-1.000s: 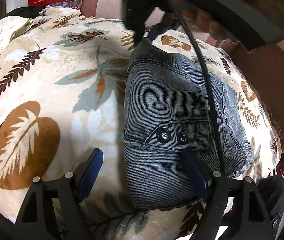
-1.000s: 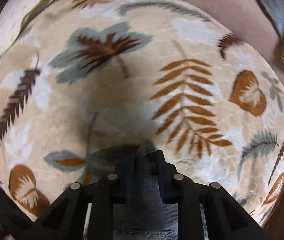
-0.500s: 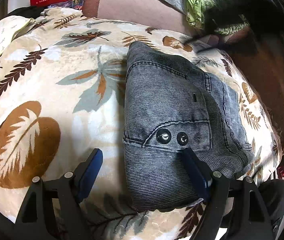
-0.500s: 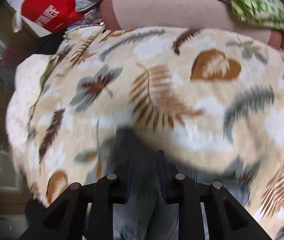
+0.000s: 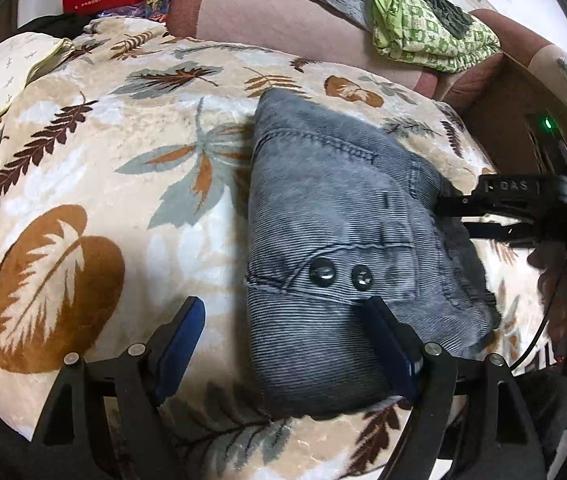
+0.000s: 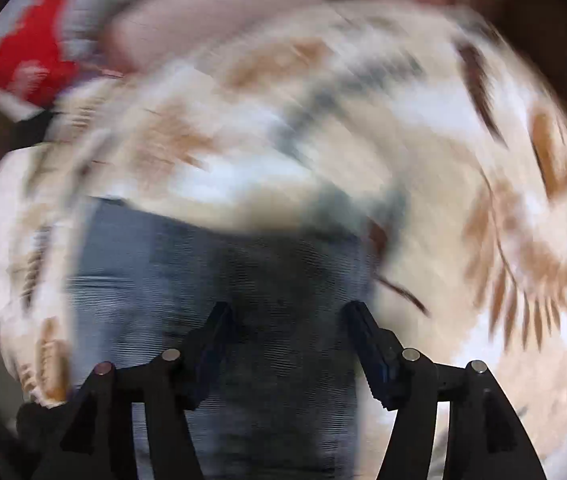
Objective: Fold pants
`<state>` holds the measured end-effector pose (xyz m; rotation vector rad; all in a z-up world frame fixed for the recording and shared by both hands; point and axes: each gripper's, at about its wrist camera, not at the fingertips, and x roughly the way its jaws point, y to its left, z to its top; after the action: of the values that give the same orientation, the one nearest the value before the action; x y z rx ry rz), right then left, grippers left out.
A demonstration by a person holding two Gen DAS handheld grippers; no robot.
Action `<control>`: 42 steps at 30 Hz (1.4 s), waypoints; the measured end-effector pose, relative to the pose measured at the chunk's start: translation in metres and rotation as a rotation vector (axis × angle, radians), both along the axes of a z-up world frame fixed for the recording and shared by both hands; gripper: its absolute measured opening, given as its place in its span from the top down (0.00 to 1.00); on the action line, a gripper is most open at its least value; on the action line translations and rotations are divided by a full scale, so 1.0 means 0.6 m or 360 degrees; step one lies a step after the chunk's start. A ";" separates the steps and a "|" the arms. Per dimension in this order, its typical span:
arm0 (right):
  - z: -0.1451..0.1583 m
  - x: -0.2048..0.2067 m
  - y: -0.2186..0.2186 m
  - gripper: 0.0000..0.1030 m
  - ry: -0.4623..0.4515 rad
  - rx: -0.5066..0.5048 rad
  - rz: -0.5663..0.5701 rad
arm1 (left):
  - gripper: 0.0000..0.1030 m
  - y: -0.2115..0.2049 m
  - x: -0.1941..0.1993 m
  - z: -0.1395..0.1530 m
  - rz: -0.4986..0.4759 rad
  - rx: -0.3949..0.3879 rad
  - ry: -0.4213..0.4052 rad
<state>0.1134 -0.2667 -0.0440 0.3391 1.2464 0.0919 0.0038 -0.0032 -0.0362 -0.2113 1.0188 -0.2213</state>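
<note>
Corduroy pants (image 5: 335, 240), ribbed grey, lie folded on plush leaf-print blanket (image 5: 83, 168) ahead of the wide left claw (image 5: 283, 340); bare blanket opens leftward. Right claw (image 6: 287, 336) is opening over the pants.

Your right wrist view is smeared by motion: the leaf blanket (image 6: 323, 128) and the red bag (image 6: 31, 64) are only streaks, and the pants (image 6: 211, 280) run off the bottom edge. In your left wrist view, the right claw (image 5: 449, 214) has its tips hidden behind the pants' edge.
</note>
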 end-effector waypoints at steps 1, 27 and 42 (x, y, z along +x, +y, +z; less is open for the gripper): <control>0.009 -0.009 -0.004 0.38 -0.0047 0.0023 -0.0005 | 0.20 0.003 -0.001 0.008 0.0002 -0.0021 -0.0020; -0.006 -0.197 0.049 0.31 -0.0265 0.0207 0.0213 | 0.20 0.071 -0.030 0.022 0.0179 0.0179 0.0006; 0.010 -0.194 0.065 0.31 -0.0273 0.0207 0.0253 | 0.20 0.068 -0.028 0.023 0.0170 0.0206 0.0018</control>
<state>-0.0032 -0.2280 -0.0377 0.3369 1.0979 0.3335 -0.0133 0.0375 -0.0227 -0.1490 1.0258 -0.0571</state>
